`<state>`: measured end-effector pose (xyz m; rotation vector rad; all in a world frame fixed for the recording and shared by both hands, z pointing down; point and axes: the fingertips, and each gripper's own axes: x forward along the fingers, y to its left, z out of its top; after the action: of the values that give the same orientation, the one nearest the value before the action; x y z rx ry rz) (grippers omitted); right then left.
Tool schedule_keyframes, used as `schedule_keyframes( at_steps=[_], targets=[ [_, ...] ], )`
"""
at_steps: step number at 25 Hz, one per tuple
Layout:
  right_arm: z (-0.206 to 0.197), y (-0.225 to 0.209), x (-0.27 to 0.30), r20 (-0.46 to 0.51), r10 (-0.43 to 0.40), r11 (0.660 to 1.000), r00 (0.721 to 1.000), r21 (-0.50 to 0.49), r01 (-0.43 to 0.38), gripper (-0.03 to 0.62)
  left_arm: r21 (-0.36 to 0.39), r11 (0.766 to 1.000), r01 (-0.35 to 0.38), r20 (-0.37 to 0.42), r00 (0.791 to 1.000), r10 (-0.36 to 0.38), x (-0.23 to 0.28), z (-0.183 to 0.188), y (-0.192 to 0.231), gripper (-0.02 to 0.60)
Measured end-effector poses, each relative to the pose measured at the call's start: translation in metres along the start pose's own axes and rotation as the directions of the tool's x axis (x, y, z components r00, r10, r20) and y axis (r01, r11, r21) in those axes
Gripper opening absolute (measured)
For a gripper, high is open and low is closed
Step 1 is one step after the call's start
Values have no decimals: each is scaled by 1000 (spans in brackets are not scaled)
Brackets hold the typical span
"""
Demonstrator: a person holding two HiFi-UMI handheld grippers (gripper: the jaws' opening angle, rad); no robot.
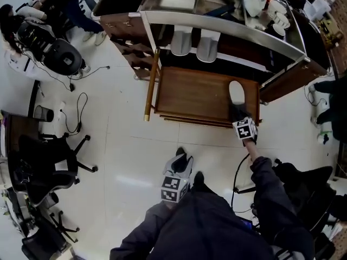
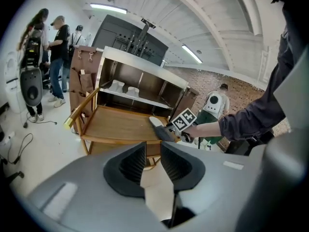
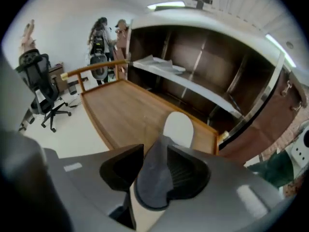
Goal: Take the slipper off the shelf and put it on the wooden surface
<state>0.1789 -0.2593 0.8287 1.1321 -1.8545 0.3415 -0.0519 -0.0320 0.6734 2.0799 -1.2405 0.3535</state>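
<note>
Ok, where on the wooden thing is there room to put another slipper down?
Most of the wooden surface is bare: everything from the rail at its left end across to the slipper. The right end is crowded: that slipper lies there between the right gripper's jaws. The shelf behind holds two more slippers.

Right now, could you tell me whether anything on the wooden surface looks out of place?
Nothing stands out. The slipper lies flat on the wooden surface, close to its right rim, with the right gripper open around its gray upper.
</note>
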Motion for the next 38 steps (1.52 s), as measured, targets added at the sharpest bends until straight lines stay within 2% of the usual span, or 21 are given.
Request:
schedule_keyframes(
  at_steps=[3,5,6,11,14,15,19,22,25,30,34,38],
  targets=[
    [-21,-19,37,-131,-47,995,990,85,59,141,20,1000,-2,-39,999,3,34,14,29,106],
    [-39,-23,52,-219,-53,992,974,101,77,141,30,1000,1,-59,998,1,54,26,45,110],
    [-42,-21,59,-238,-44,993,970,93,68,139,35,999,9,-61,998,-7,62,34,51,110],
    [-41,-17,66,-288,-30,996,957,72,53,29,43,994,101,-60,993,-98,82,60,60,110],
    [-42,-14,51,-291,-36,991,956,109,70,17,24,989,145,-84,986,-143,82,61,59,110],
    [-38,-12,40,-275,-37,989,961,128,75,15,21,988,151,-86,985,-149,82,62,60,110],
    [9,-5,-16,-77,-24,986,997,160,36,14,16,986,167,-81,983,-165,85,75,57,110],
    [37,-17,-57,18,-25,981,1000,195,21,12,17,984,178,-76,981,-176,91,86,47,110],
    [76,-57,-69,101,-59,980,993,195,39,12,31,982,187,-65,981,-185,103,98,34,110],
    [149,-143,-34,170,-125,976,977,197,90,12,33,989,146,-41,989,-145,117,115,20,110],
    [197,-205,23,152,-159,978,976,161,134,14,-5,997,75,-20,997,-75,124,130,17,110],
    [220,-233,81,121,-173,972,977,183,149,18,-39,999,-18,-22,1000,17,125,137,32,110]
  ],
)
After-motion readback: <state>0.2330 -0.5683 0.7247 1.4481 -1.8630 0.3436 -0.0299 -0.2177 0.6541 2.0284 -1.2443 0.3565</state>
